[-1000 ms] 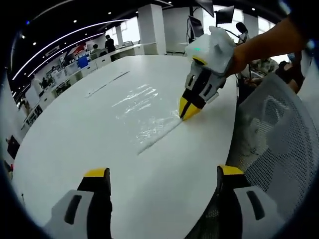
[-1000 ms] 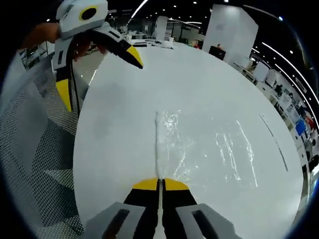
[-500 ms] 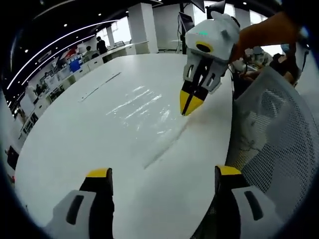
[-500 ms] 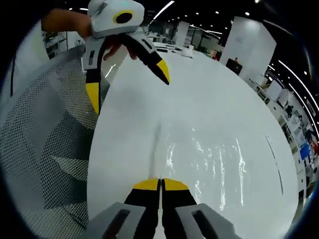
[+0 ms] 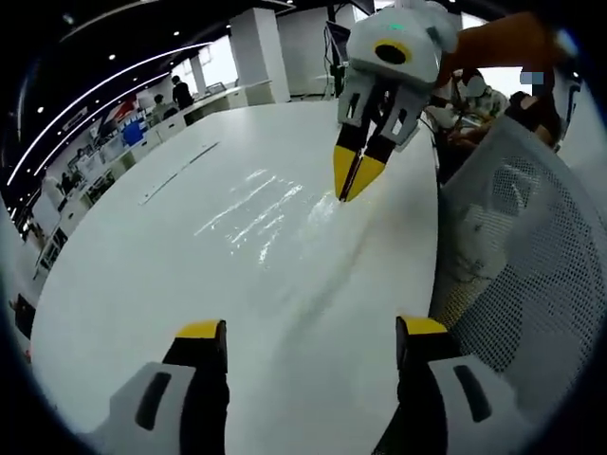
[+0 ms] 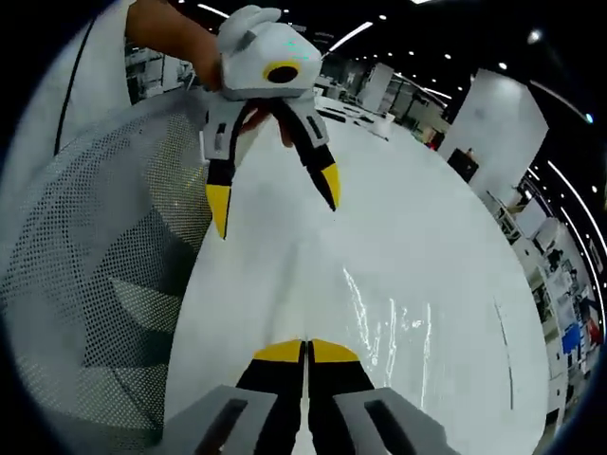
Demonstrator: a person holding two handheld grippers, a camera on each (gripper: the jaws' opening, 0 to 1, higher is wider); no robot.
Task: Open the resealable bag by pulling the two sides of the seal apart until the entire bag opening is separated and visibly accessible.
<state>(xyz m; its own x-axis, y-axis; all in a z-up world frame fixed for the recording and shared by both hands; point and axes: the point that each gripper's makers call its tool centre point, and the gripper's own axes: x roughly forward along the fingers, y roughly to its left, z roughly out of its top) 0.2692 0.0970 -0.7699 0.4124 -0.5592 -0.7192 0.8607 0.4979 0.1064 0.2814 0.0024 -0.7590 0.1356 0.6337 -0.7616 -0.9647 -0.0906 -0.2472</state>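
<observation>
We see the clear bag (image 5: 261, 213) hanging over the white desk (image 5: 142, 284), pinched at its seal by the right gripper (image 5: 353, 180), left gripper (image 6: 275, 204) fingers wide apart.

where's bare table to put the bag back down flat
The table is bare on the far side of the bag, out to its far edge. Also bare between the open left tongs and the bag. It is crowded by the mesh chair, where the right tongs pinch the bag's edge.
</observation>
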